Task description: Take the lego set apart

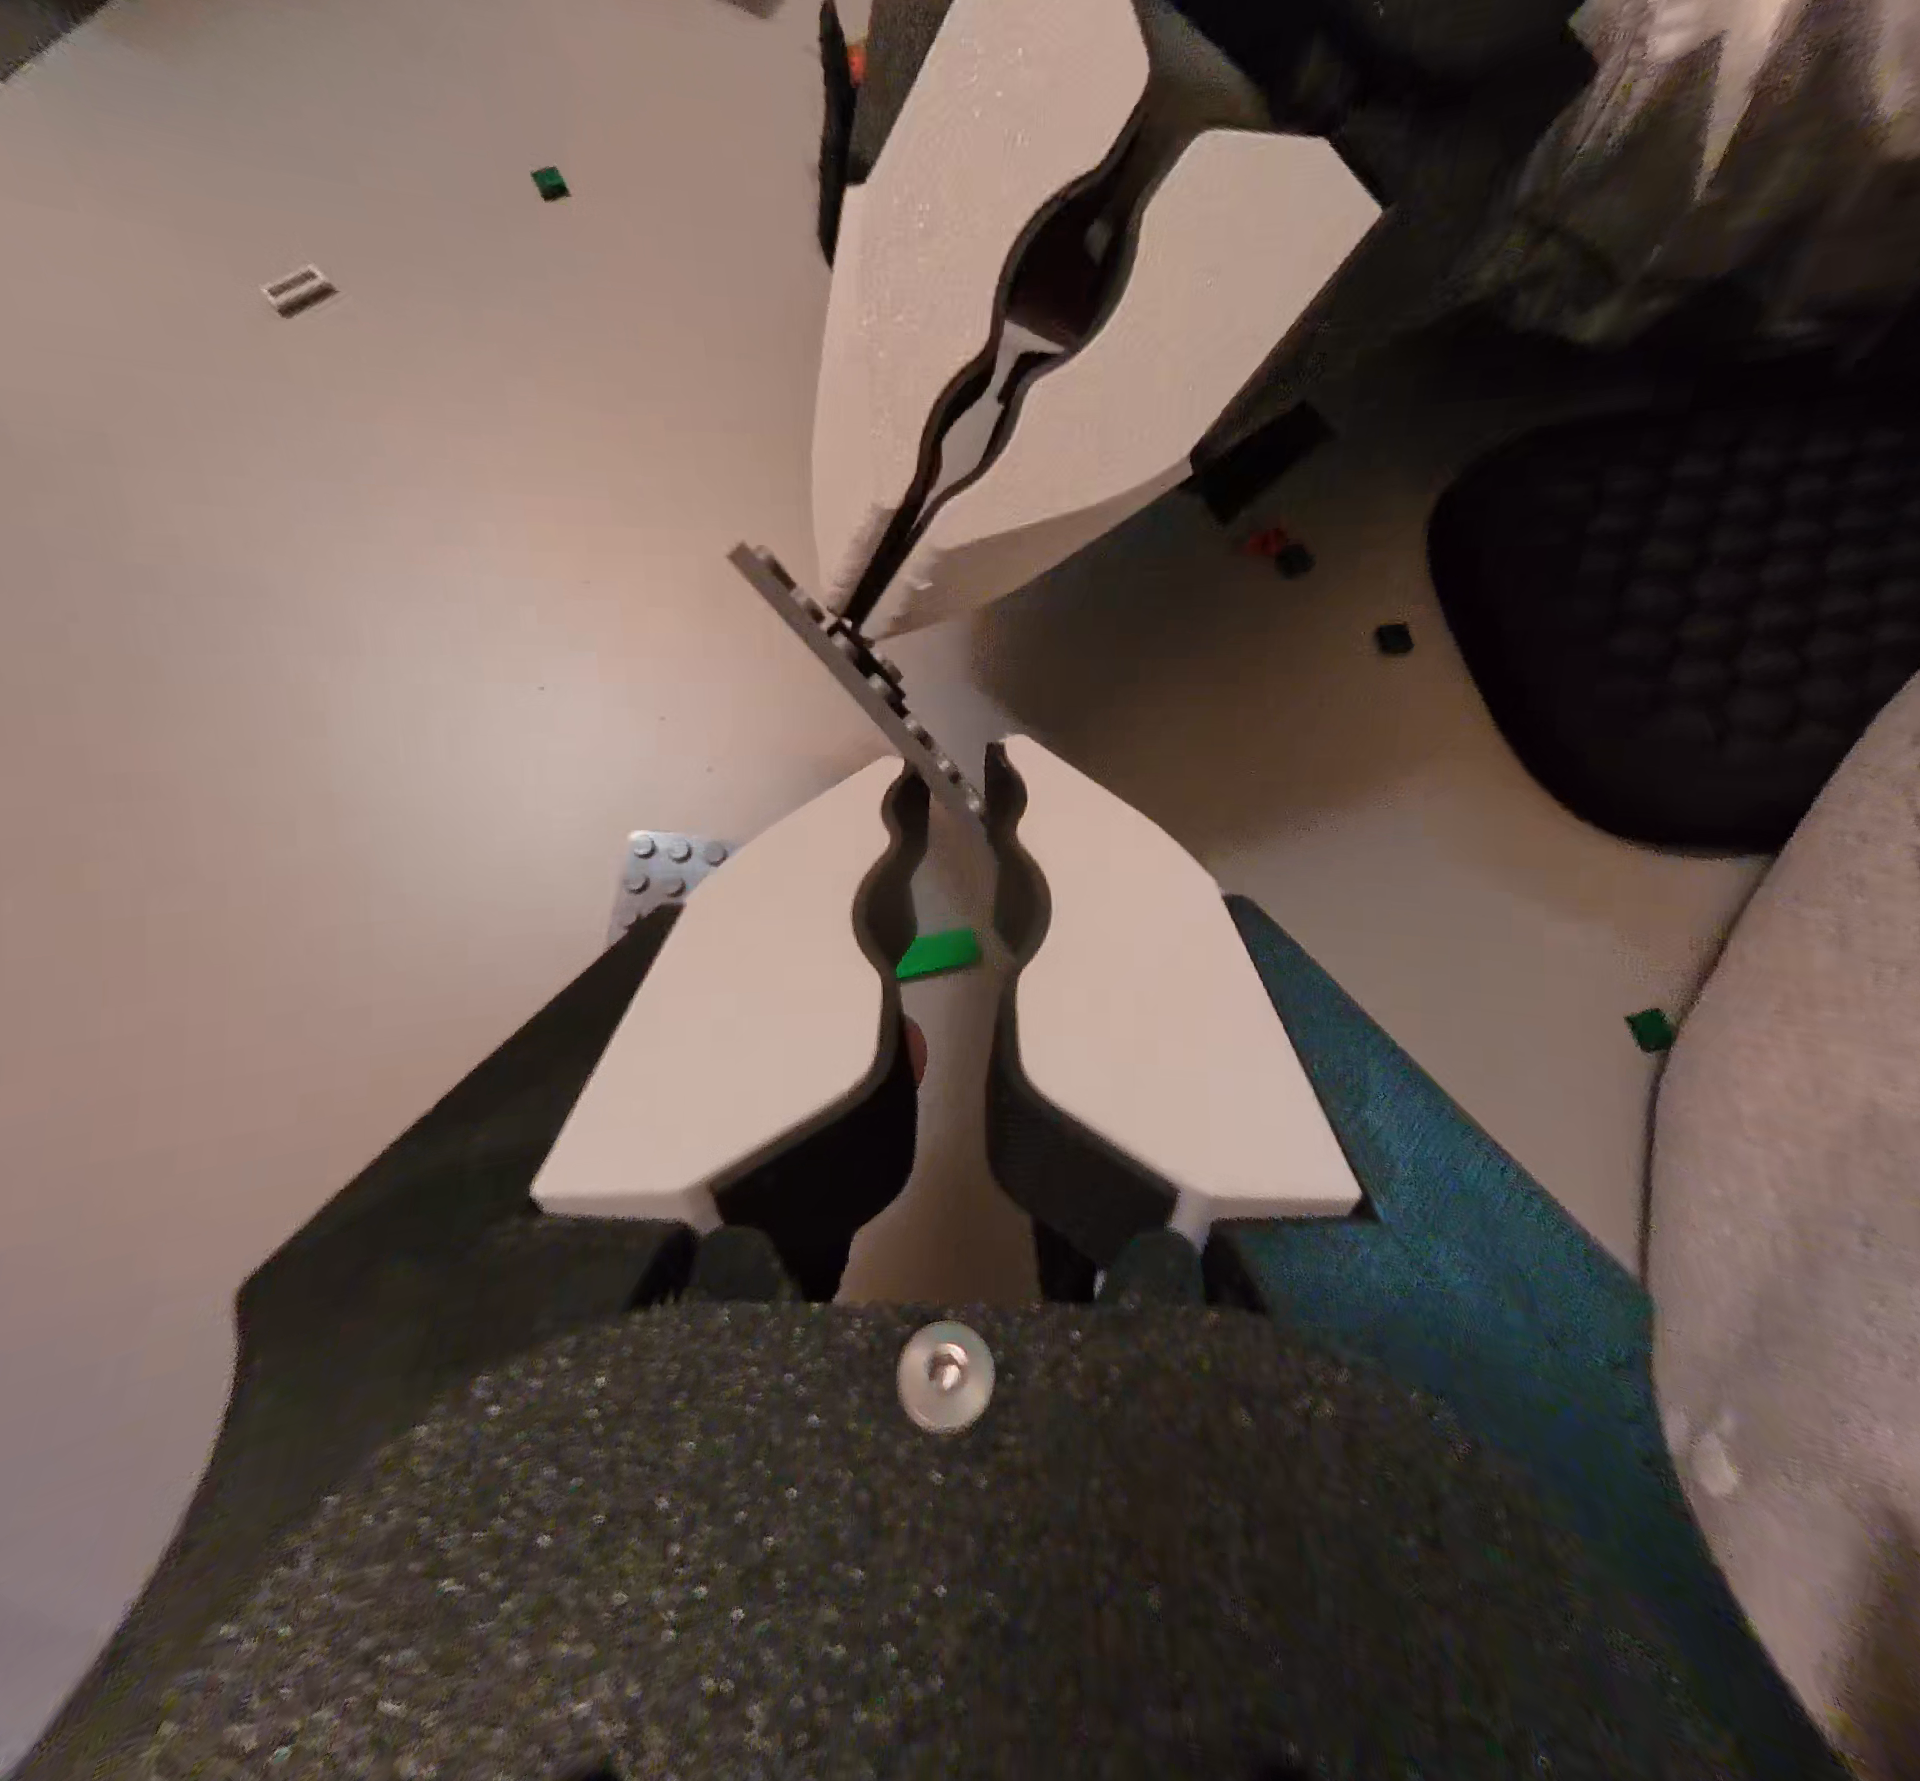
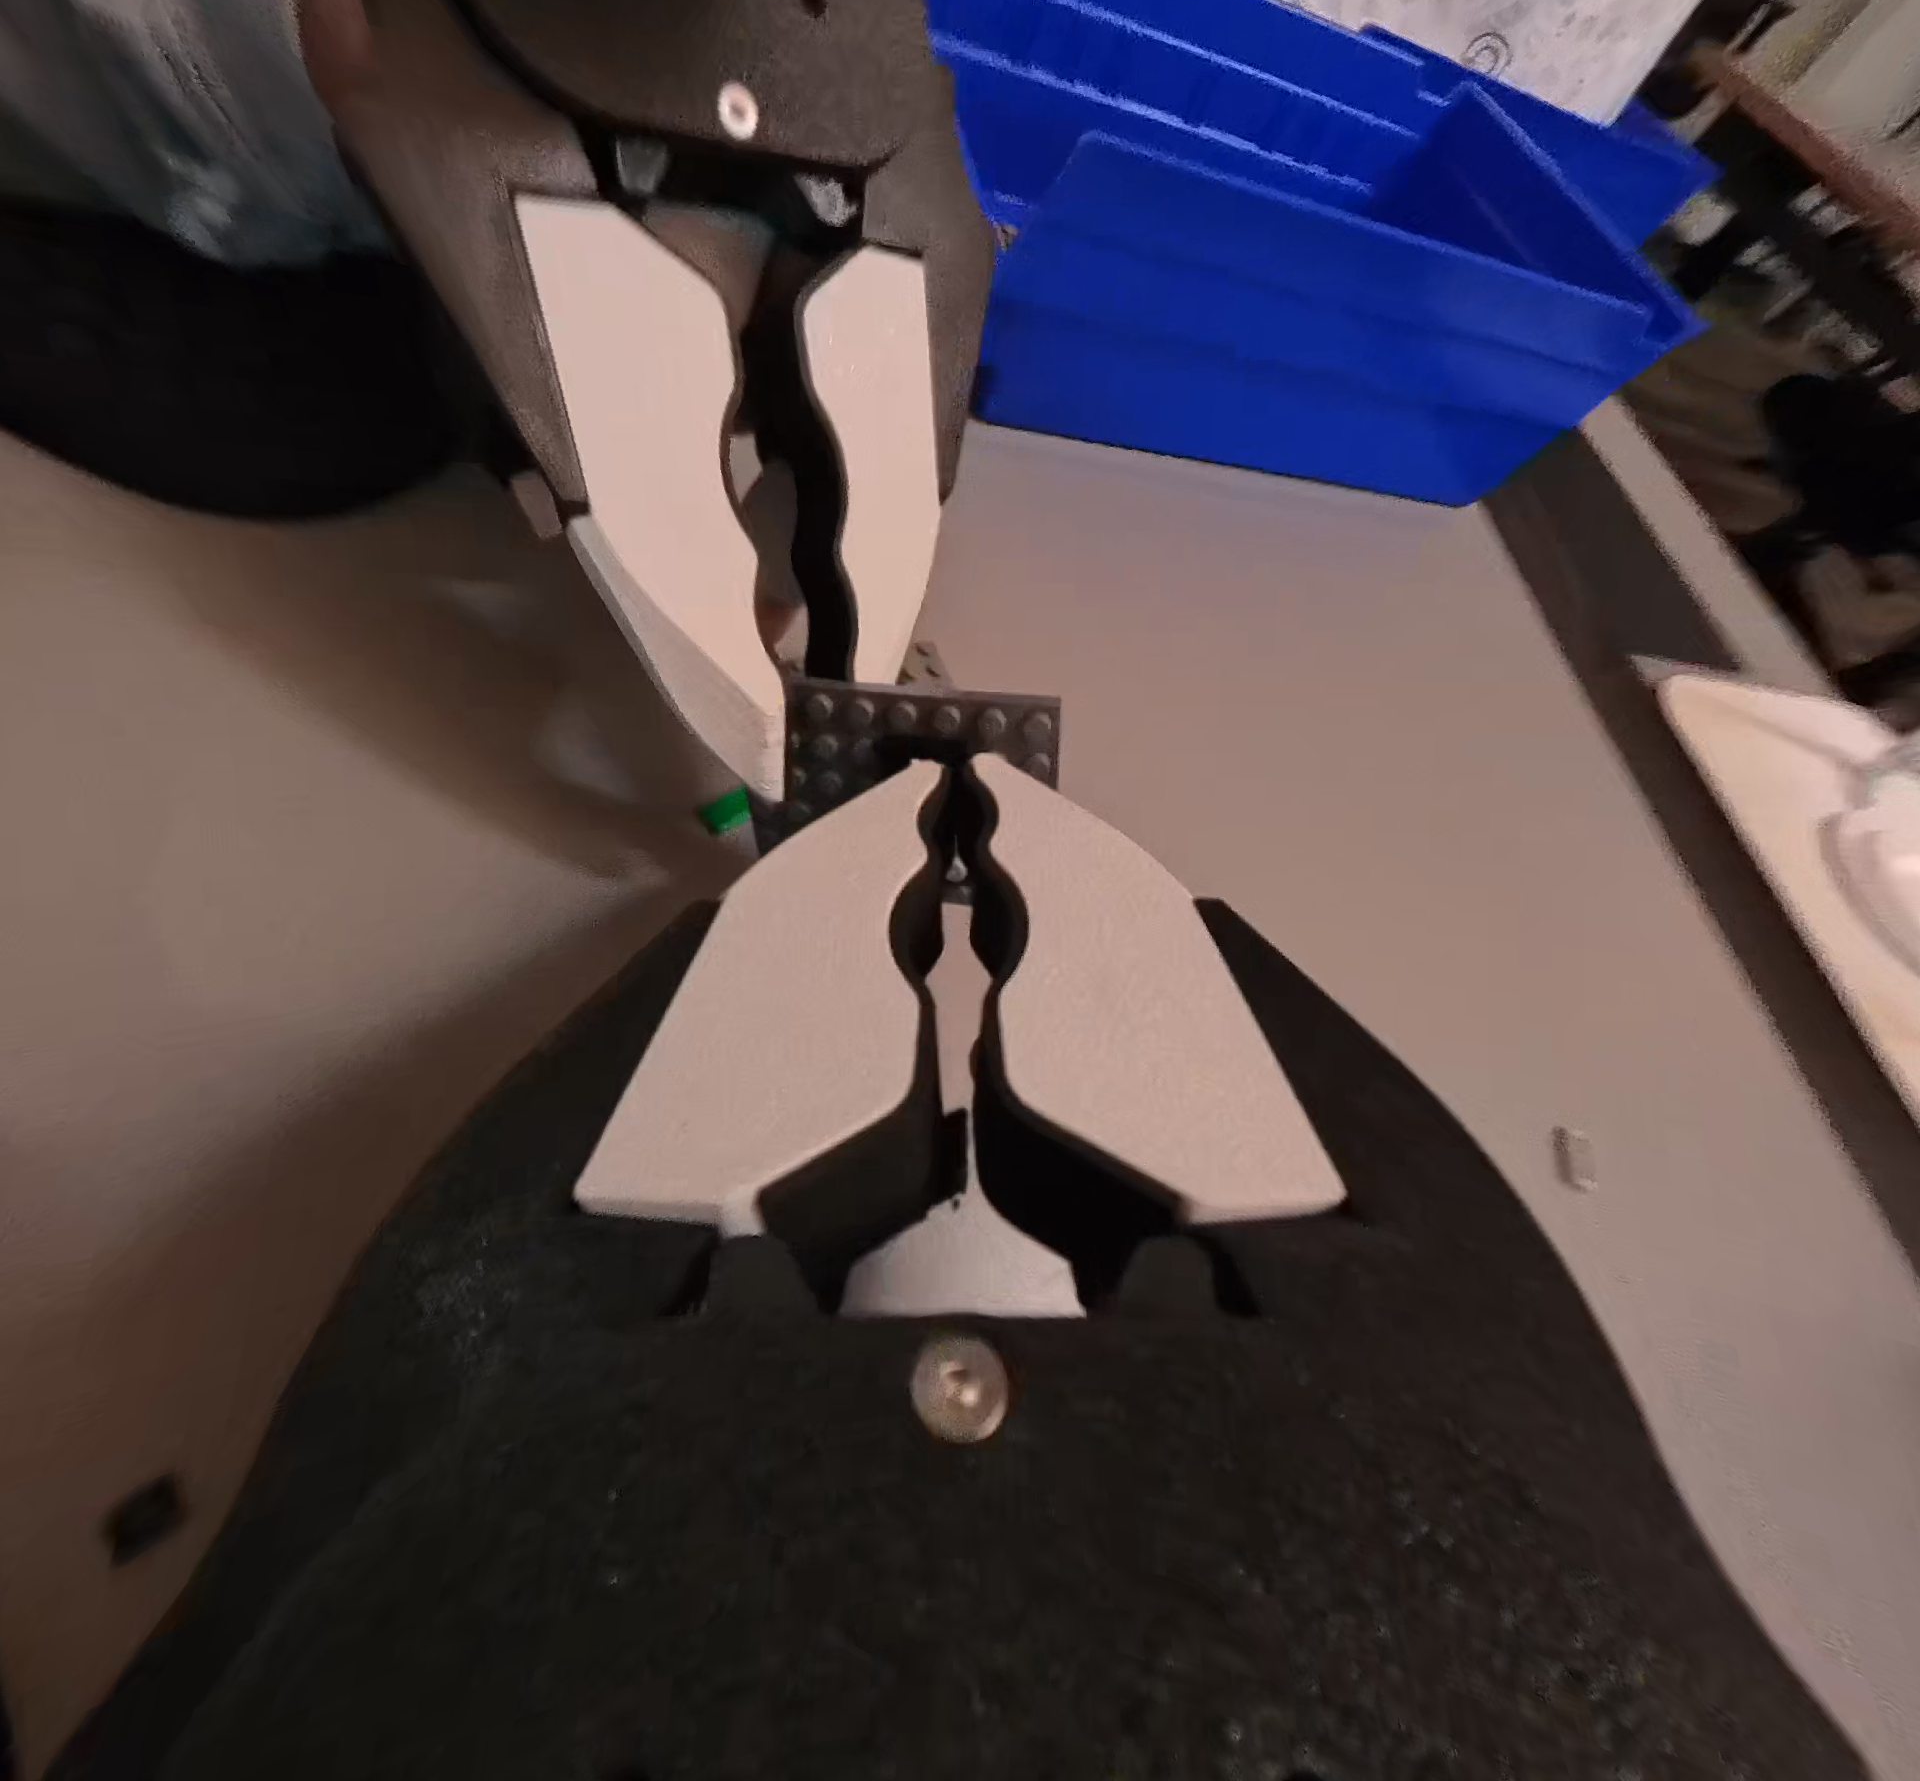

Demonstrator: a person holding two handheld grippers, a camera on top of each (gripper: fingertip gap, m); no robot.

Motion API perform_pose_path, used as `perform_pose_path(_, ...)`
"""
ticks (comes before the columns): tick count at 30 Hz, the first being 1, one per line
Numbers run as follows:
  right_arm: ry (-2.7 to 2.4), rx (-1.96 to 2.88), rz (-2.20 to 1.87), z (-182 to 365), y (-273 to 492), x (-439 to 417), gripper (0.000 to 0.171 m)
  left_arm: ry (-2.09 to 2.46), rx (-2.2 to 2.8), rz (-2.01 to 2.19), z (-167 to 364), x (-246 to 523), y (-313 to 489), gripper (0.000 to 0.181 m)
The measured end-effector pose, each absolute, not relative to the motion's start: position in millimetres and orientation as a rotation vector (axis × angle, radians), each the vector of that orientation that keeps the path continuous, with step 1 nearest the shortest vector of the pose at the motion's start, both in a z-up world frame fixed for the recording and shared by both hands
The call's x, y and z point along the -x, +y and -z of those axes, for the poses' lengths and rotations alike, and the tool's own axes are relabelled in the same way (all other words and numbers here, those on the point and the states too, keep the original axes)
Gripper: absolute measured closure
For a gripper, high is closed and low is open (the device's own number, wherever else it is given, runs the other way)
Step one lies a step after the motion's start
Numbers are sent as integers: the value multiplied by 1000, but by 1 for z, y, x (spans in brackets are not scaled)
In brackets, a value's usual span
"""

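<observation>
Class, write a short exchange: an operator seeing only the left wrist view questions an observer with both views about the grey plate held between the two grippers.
Operator: The grey plate is edge-on to me. Which face does the right gripper meet?
Observer: The studded face; its tips close on a small dark piece there.
Operator: What lies beyond the left gripper?
Observer: Blue bins stand on the table beyond it.

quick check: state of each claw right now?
Left claw: shut on the dark grey plate.
Right claw: shut on a small dark piece atop the same plate.
</observation>
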State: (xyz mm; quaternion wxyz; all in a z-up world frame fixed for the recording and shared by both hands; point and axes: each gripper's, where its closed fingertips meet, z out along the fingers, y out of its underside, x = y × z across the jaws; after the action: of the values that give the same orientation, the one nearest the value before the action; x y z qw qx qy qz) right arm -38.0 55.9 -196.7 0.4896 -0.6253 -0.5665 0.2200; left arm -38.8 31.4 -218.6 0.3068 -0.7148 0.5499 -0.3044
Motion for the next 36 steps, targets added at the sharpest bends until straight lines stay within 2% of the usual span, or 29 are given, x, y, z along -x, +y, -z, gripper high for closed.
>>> perform_pose_path(6, -1273, 1513, -729, 178, 54, 35, 171, 1252, 1959, 1069, 205, 37, 38, 175)
perform_pose_path(10, -1117, 1478, -999, 148, 52, 32, 170, 1118, 1986, 1202, 199, 39, 46, 176)
perform_pose_path(17, -991, 1521, -979, 139, 74, 12, 148, 887, 1952, 1462, 179, 50, 60, 176)
perform_pose_path(20, -984, 1547, -974, 144, 78, 10, 146, 799, 1900, 1505, 165, 60, 70, 176)
perform_pose_path(26, -1052, 1583, -925, 156, 75, 13, 148, 656, 1796, 1403, 125, 97, 98, 176)
perform_pose_path(31, -1146, 1600, -819, 167, 72, 17, 151, 526, 1810, 1054, 94, 178, 136, 176)
perform_pose_path(36, -1177, 1598, -813, 168, 69, 21, 153, 462, 2029, 817, 113, 249, 164, 176)
